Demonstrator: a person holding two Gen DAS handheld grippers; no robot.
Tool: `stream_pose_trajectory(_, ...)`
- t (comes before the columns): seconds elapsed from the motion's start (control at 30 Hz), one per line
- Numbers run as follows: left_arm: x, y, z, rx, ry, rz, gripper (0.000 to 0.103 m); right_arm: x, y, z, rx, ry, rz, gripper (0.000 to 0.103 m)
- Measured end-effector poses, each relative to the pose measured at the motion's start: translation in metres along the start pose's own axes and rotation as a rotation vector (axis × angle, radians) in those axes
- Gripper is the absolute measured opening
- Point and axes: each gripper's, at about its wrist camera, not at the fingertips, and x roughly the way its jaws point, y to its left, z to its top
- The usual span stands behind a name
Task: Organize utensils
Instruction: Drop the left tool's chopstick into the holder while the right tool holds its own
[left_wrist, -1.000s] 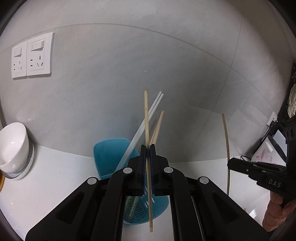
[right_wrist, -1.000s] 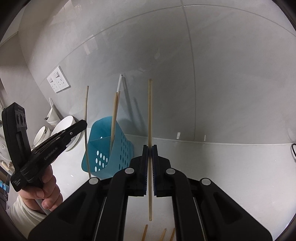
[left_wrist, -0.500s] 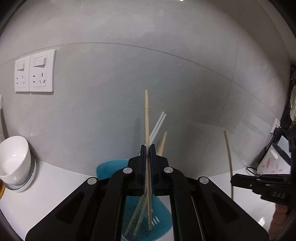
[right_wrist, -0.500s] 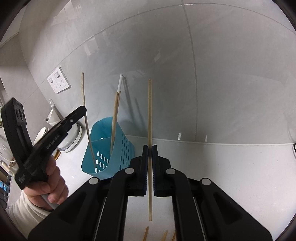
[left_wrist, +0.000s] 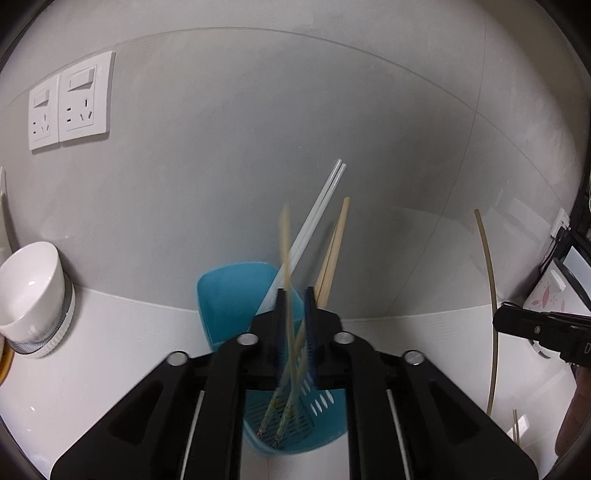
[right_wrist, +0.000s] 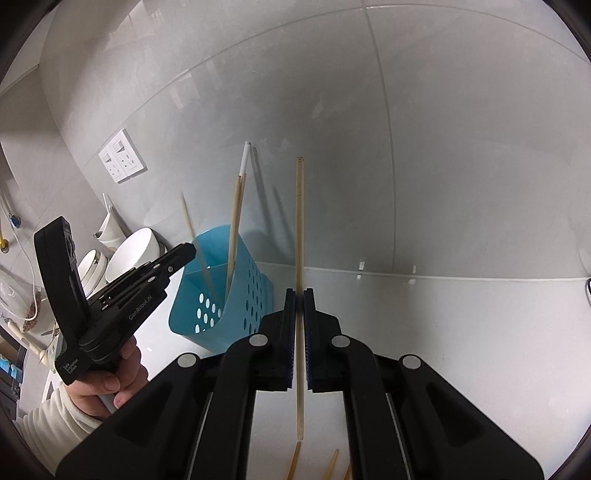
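Note:
A blue perforated utensil holder (left_wrist: 236, 295) stands against the wall. Two white chopsticks (left_wrist: 317, 218) and wooden chopsticks (left_wrist: 334, 254) lean in it. My left gripper (left_wrist: 295, 295) hangs just above its mouth with the jaws opening. A blurred wooden chopstick (left_wrist: 285, 251) slips down between them into the holder, and the pads no longer press on it. In the right wrist view the holder (right_wrist: 251, 295) sits to the left. There my right gripper (right_wrist: 300, 295) is shut on an upright wooden chopstick (right_wrist: 300, 258). A hand holds the left gripper (right_wrist: 184, 254) over the holder.
A white bowl (left_wrist: 29, 291) sits on a stack at the left, under two wall sockets (left_wrist: 70, 99). More bowls (right_wrist: 129, 254) stand beside the holder. Loose wooden chopsticks (right_wrist: 295, 461) lie on the white counter near the front. Small items (left_wrist: 546, 295) crowd the far right.
The left gripper's jaws have parted and its wooden chopstick has dropped lower into the blue holder. The gripper has sunk closer to the holder. The right gripper and its chopstick have not moved.

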Motion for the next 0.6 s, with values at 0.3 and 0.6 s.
stream_pose_trajectory(0.3,-0.032,0.007,-0.006,-0.033,0.087,0.04,0.068,-0.001,0.012,0.006,-0.025,-0.018,0.022,0.003)
stream_pose_trajectory(0.6,-0.057,0.024,-0.016,-0.064,0.12,0.056,0.095,0.019,0.037,0.014,-0.047,-0.033,0.088,0.003)
